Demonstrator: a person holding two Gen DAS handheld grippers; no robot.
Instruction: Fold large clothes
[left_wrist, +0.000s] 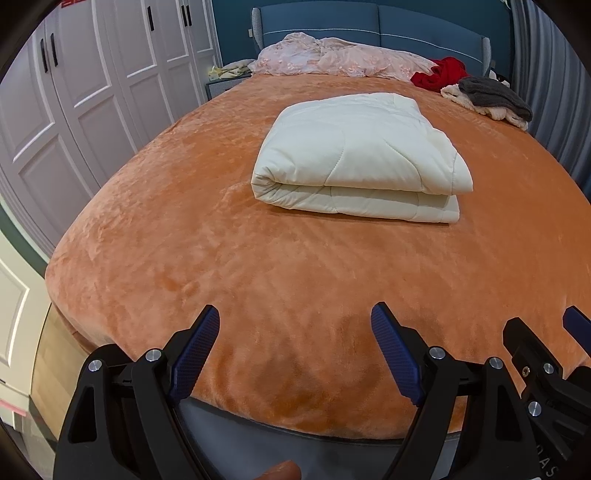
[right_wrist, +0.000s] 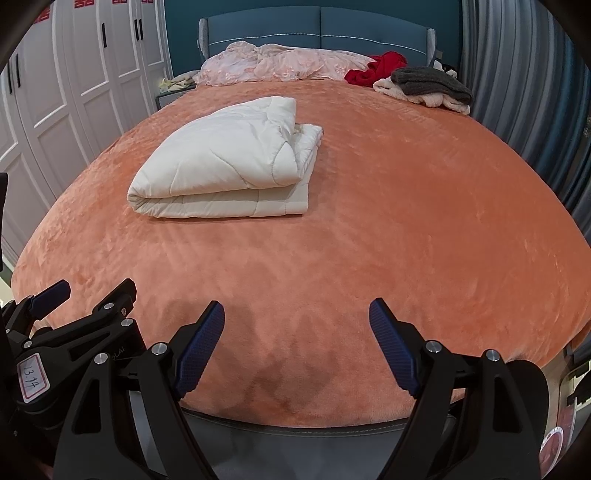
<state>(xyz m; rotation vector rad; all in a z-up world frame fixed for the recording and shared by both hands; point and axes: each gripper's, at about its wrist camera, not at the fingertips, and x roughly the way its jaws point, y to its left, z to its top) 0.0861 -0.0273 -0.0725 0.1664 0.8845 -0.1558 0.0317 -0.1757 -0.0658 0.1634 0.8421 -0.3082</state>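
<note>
A white quilted comforter (left_wrist: 360, 155) lies folded into a thick rectangle on the orange bedspread (left_wrist: 184, 240); it also shows in the right wrist view (right_wrist: 225, 162), left of the bed's middle. My left gripper (left_wrist: 295, 328) is open and empty above the foot edge of the bed, well short of the comforter. My right gripper (right_wrist: 297, 325) is open and empty, also at the foot edge. The right gripper (left_wrist: 546, 332) shows at the right edge of the left wrist view, and the left gripper (right_wrist: 85, 295) shows at the left edge of the right wrist view.
A pink crumpled cover (left_wrist: 332, 55) lies at the blue headboard (left_wrist: 369, 22). A red garment (left_wrist: 441, 74) and a grey and cream pile (left_wrist: 491, 96) sit at the far right corner. White wardrobes (left_wrist: 92, 81) stand left, grey curtains (right_wrist: 517, 92) right.
</note>
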